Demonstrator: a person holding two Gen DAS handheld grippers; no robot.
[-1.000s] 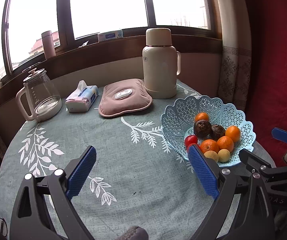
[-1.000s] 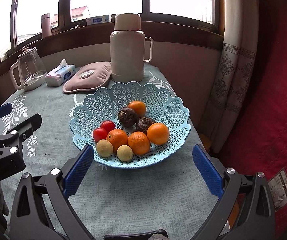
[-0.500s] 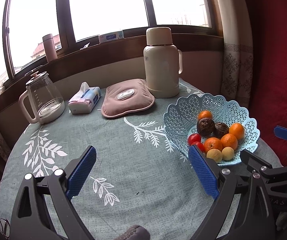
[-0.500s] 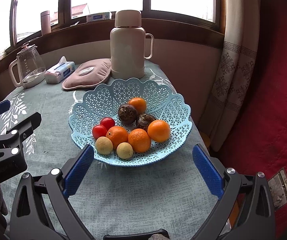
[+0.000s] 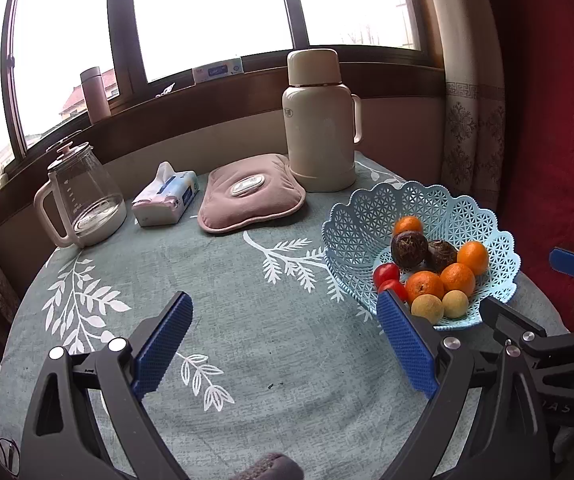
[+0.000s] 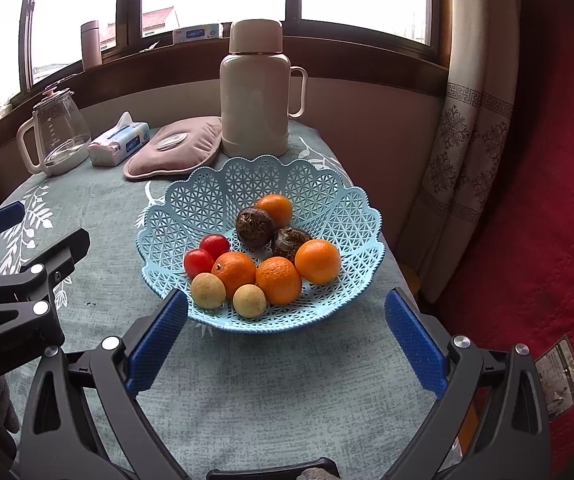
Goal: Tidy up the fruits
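Right wrist view | fruits (image 6: pixel 263 258) all in blue basket (image 6: pixel 359 216) near tabletop's right edge | right gripper (image 6: pixel 287 334) and left gripper (image 5: pixel 283 340) both spread, empty | fits sorting ahead or already gathered

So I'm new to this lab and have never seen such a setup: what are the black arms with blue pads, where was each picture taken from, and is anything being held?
They are two hand-held grippers, one in each of a person's hands, with no robot arm. Each carries a wide-angle camera looking forward along its two fingers, which is why the room looks curved.

One picture comes from the left gripper, the other from the right gripper. Each also shows its neighbour at the picture's edge.

On the table stands a blue basket holding oranges, two red fruits, two pale yellow ones and two dark brown ones. Behind it are a cream flask, a pink pad, a tissue pack and a glass kettle.

Both grippers are open and hold nothing.
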